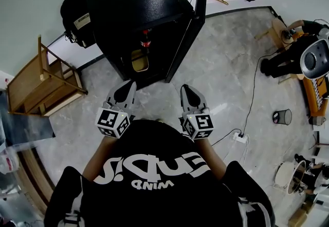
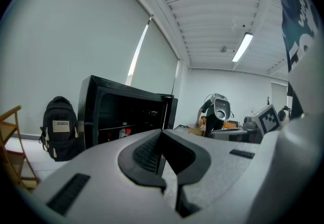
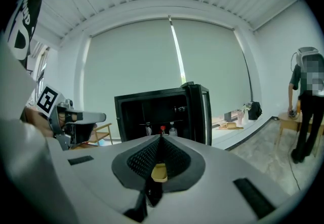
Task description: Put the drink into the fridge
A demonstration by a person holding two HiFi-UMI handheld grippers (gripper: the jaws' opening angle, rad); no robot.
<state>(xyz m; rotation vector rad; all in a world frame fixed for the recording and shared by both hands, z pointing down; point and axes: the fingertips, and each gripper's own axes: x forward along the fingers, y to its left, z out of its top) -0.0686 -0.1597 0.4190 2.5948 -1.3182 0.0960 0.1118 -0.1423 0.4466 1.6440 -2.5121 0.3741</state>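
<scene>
The black fridge (image 1: 133, 7) stands on the floor ahead of me with its door (image 1: 186, 33) swung open to the right. A drink bottle with a red cap (image 1: 146, 41) stands on a shelf inside; in the right gripper view the red-capped bottle (image 3: 162, 129) has a clear bottle (image 3: 173, 128) beside it. My left gripper (image 1: 128, 86) and right gripper (image 1: 185, 90) hang side by side short of the fridge, pointing at it. Both are shut with nothing between the jaws, as the left gripper (image 2: 161, 135) and the right gripper (image 3: 161, 140) show in their own views.
A wooden chair (image 1: 46, 82) lies tipped at the left and a black backpack (image 1: 72, 10) leans beside the fridge. A power strip (image 1: 239, 137) with its cable and a small bin (image 1: 281, 116) lie on the floor at the right. A person (image 1: 288, 61) bends over there.
</scene>
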